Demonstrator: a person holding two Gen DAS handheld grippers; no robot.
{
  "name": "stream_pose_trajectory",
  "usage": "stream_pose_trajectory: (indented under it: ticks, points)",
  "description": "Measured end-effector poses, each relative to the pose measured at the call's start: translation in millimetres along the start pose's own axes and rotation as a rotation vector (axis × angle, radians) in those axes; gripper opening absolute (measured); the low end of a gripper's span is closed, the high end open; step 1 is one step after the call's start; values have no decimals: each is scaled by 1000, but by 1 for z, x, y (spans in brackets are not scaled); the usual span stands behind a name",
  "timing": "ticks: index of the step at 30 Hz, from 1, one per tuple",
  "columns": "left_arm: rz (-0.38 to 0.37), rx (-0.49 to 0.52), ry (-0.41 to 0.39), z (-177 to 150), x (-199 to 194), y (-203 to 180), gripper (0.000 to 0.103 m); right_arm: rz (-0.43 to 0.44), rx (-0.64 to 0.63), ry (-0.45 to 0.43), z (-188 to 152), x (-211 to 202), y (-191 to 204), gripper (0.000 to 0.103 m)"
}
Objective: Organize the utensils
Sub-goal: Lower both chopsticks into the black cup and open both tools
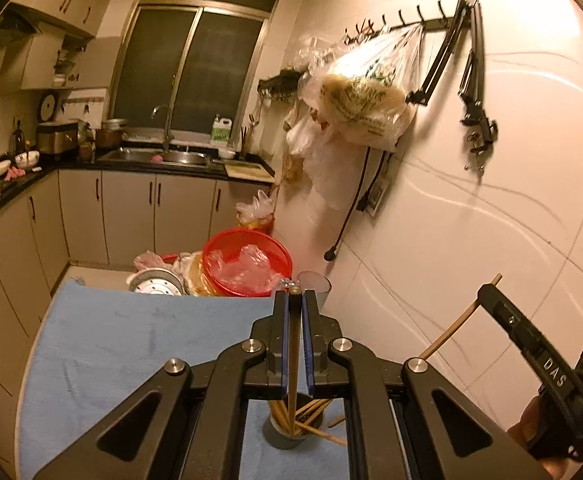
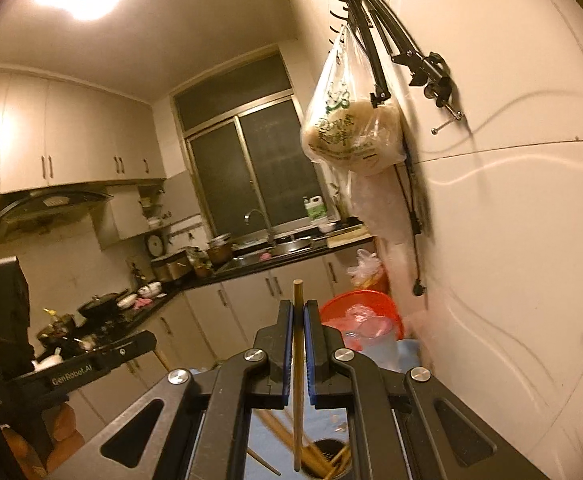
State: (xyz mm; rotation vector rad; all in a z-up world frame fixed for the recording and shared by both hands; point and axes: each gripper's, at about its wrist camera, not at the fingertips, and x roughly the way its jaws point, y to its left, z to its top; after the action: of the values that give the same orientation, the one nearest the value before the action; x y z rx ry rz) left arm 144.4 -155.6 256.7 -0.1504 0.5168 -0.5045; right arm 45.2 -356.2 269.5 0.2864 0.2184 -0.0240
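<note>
Each claw was pinching one chopstick: the left claw (image 1: 294, 300) held a chopstick (image 1: 292, 360) above the grey cup (image 1: 287, 436) at six o'clock, and the right claw (image 2: 298, 312) gripped another chopstick (image 2: 298, 360). The sorting step seemed underway; next probably called for carrying both toward the empty tumbler (image 1: 315, 286) at twelve o'clock on the blue-clothed table (image 1: 131, 340).

Home kitchen: sink (image 1: 159, 156), cabinets (image 1: 131, 216), hood (image 2: 47, 208).
</note>
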Motion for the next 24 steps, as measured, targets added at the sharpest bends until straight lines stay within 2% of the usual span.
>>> stream_pose_trajectory:
  ticks: [11,18,24]
  points:
    - [-3,-2,86,-42,73,7,7,-28,29,141,-56,60,-35,6]
    - [16,14,137,-60,86,9,7,-48,-4,203,-85,79,-37,6]
    - [10,16,182,-74,94,12,7,-45,1,298,-108,98,-48,7]
